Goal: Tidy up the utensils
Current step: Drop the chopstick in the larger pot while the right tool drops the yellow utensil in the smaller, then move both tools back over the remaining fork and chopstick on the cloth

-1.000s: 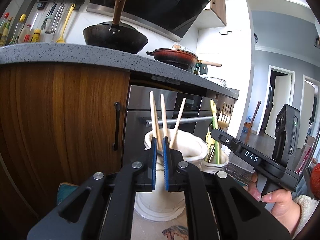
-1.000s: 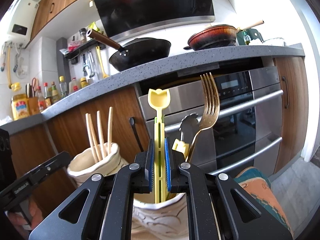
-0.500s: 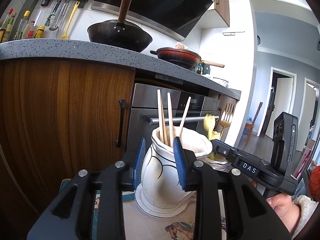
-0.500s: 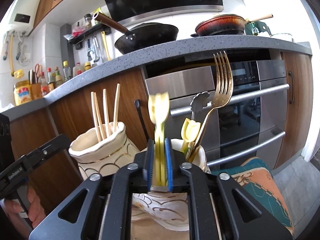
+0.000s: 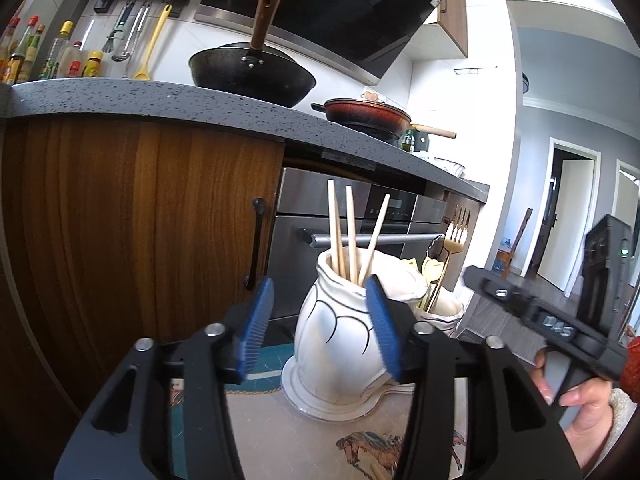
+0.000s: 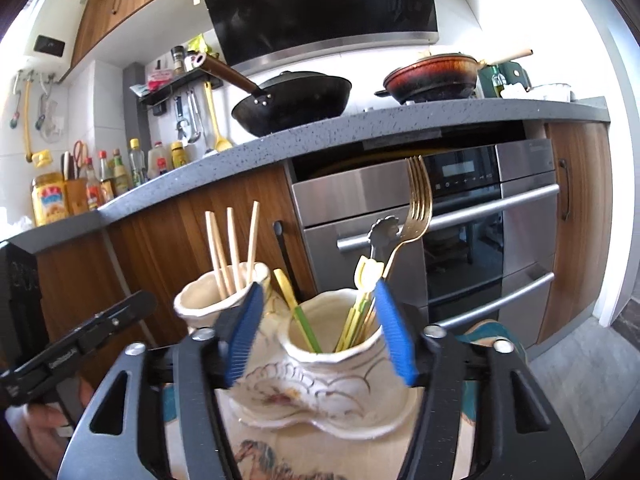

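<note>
From the left wrist, the left tool [image 5: 320, 320] is spread wide with nothing between its blue pads – a white vase [image 5: 340, 344] just ahead holds three chopsticks [image 5: 350, 236], standing on the patterned tabletop [image 5: 280, 436].

From the right wrist, the right tool [image 6: 318, 330] gapes too, empty, on either side of a second vase [image 6: 328, 376]. Inside it lean yellow-green utensils [image 6: 356, 316] and a gold fork [image 6: 418, 204]; the chopstick vase sits just beside it, to the left.
</note>
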The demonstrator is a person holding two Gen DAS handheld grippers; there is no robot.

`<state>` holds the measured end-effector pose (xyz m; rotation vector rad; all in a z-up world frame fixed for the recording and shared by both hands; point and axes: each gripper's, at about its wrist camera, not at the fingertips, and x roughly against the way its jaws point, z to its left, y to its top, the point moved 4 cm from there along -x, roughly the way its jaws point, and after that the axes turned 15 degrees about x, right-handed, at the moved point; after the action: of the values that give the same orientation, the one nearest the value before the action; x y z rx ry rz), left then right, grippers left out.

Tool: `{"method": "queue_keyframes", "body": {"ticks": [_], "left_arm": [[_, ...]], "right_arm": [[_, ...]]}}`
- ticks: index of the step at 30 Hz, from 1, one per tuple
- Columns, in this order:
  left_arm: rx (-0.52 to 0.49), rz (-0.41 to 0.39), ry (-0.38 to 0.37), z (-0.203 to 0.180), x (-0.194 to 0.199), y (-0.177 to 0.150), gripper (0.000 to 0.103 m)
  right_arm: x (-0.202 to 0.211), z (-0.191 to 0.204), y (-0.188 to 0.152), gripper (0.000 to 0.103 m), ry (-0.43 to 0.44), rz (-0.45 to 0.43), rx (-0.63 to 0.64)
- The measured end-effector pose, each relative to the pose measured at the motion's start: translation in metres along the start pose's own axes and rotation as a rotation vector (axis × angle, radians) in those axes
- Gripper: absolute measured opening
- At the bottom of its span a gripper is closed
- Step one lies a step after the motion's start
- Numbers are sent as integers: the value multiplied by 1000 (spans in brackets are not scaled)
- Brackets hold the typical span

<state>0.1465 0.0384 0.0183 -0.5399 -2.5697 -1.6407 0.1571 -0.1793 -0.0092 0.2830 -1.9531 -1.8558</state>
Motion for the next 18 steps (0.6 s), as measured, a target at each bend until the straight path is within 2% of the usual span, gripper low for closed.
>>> {"method": "queue_keyframes", "body": {"ticks": [3,7,12,18], "left_arm": [[15,0,11,3,7,-2,62],[18,1,35,6,17,-5,72],[-3,10,60,6,32,-14,87],[-27,85,72,4,45,-34,93]], "right_arm": [[16,3,2,80,4,-8,-7],[34,7,-5,89,0,13,-16],[46,9,-22,94,-5,68,-34],[55,19,-49,95,13,171,-25]]}}
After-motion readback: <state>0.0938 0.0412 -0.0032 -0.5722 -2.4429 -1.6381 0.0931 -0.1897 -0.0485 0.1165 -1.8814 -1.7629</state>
